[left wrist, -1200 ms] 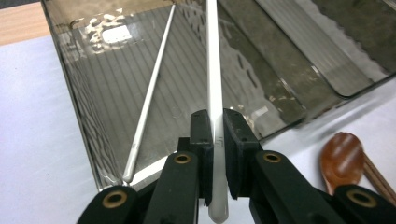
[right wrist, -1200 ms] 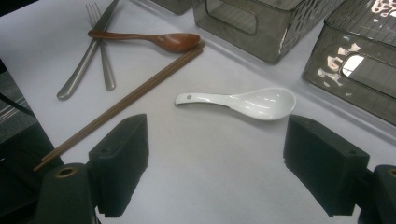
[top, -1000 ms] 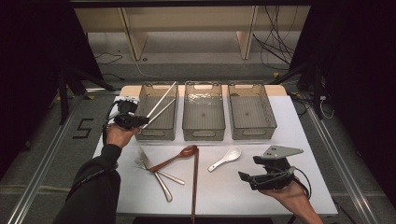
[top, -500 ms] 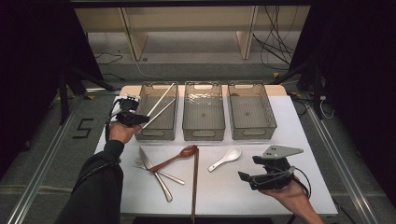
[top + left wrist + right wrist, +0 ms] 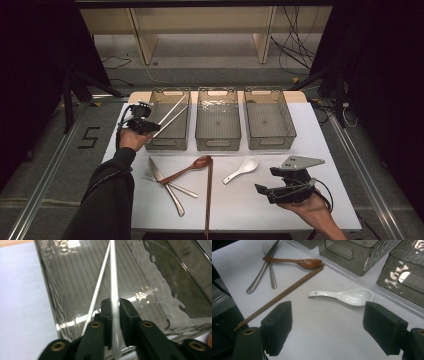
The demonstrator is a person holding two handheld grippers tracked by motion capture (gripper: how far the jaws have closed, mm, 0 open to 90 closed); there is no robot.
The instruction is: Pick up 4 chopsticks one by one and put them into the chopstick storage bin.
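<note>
Two white chopsticks (image 5: 170, 116) are going into the left bin (image 5: 169, 142), the one nearest the table's far left corner. The left gripper (image 5: 145, 125) is holding them over that bin's near left corner, and in the left gripper view its jaws are pinching one white stick (image 5: 114, 293) tight, while the other stick (image 5: 98, 291) is leaning beside it and crossing toward it higher up. The sticks are tilting up and away over the bin, so it looks like the step in hand is putting them down inside. Next, the hand is probably needing to lower the sticks until they are lying flat on the bin floor, and then let the jaws spread so both sticks drop in. The tricky part is keeping the long ends from catching on the bin wall. The right gripper (image 5: 281, 189) is waiting near the table's near right corner, with its jaws spread wide and holding nothing. In the right gripper view it is looking at the white spoon (image 5: 343, 295), which is lying just in front of it. The brown spoon (image 5: 186, 169), brown chopsticks (image 5: 208, 200), fork (image 5: 169, 183) and knife (image 5: 165, 185) are lying toward the near left part of the table.
</note>
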